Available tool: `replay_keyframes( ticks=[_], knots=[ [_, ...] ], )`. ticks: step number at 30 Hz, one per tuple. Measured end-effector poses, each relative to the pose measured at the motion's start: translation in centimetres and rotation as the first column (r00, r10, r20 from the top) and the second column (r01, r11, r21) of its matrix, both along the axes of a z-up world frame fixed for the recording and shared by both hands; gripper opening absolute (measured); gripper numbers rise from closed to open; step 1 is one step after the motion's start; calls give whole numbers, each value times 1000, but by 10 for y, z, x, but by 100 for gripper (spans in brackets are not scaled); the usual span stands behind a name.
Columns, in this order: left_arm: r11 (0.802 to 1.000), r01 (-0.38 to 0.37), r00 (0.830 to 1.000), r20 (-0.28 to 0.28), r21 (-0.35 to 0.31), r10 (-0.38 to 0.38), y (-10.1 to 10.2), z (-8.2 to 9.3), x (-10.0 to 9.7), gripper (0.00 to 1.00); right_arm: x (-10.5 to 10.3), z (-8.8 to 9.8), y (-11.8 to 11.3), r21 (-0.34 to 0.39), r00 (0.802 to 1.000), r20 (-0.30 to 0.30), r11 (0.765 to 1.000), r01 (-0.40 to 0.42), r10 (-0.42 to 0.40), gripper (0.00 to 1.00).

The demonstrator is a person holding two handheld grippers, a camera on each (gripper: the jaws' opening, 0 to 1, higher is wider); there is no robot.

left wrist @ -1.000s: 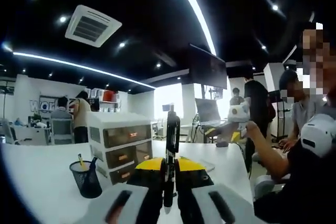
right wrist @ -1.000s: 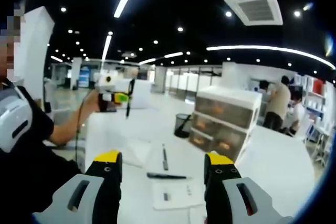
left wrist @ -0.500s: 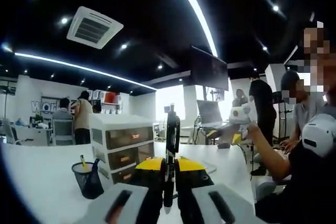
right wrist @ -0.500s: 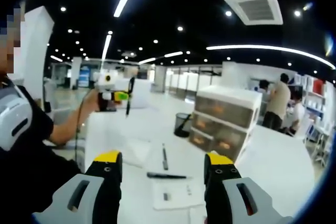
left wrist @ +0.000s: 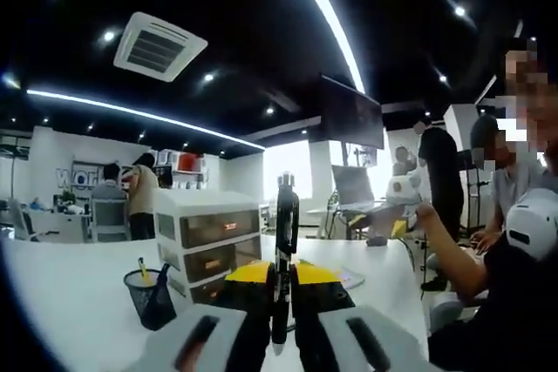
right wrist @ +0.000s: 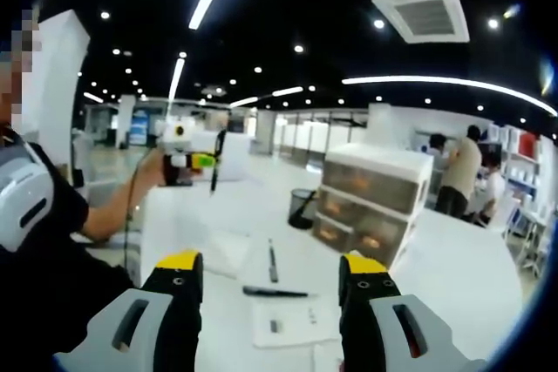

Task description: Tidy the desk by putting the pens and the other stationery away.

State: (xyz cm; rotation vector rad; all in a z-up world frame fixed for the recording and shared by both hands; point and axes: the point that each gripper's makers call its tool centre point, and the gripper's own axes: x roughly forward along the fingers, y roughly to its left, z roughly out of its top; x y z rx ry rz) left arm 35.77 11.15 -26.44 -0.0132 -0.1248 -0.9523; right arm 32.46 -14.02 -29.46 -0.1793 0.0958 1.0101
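My left gripper (left wrist: 281, 273) is shut on a black pen (left wrist: 283, 224) that stands upright between its yellow-tipped jaws. In the right gripper view the same left gripper (right wrist: 205, 161) is raised at the left in a hand, with that pen (right wrist: 215, 159) in it. My right gripper (right wrist: 270, 264) is open and holds nothing. Below it on the white desk (right wrist: 453, 276) lie two dark pens, one pointing away (right wrist: 272, 260) and one crosswise (right wrist: 275, 291). Small items (right wrist: 275, 326) rest on a sheet of paper. A black mesh pen cup (left wrist: 150, 298) (right wrist: 302, 206) holds a few pens.
A white unit with three translucent drawers (left wrist: 209, 246) (right wrist: 370, 202) stands beside the cup. My right gripper (left wrist: 388, 228) shows at the right of the left gripper view, held in a hand. People stand and sit in the office behind the desk.
The left gripper view has drifted slightly, so the cup and drawers sit a little further right. The pens on the desk and both grippers' states are unchanged.
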Motion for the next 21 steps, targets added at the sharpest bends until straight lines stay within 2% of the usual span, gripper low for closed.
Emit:
replay_keyframes(
  ticks=[7, 15, 21],
  knots=[
    [1000, 2, 1000, 13, -21, -2, -1, 9, -1, 8, 1, 2, -5, 8, 1000, 4, 1000, 6, -6, 60],
    [1000, -3, 1000, 11, -10, 3, -5, 15, 13, 8, 1, 2, -3, 6, 1000, 4, 1000, 6, -6, 60],
    [1000, -29, 1000, 2, 0, 29, -6, 21, 32, 8, 1, 2, -4, 7, 1000, 5, 1000, 6, -6, 60]
  ],
)
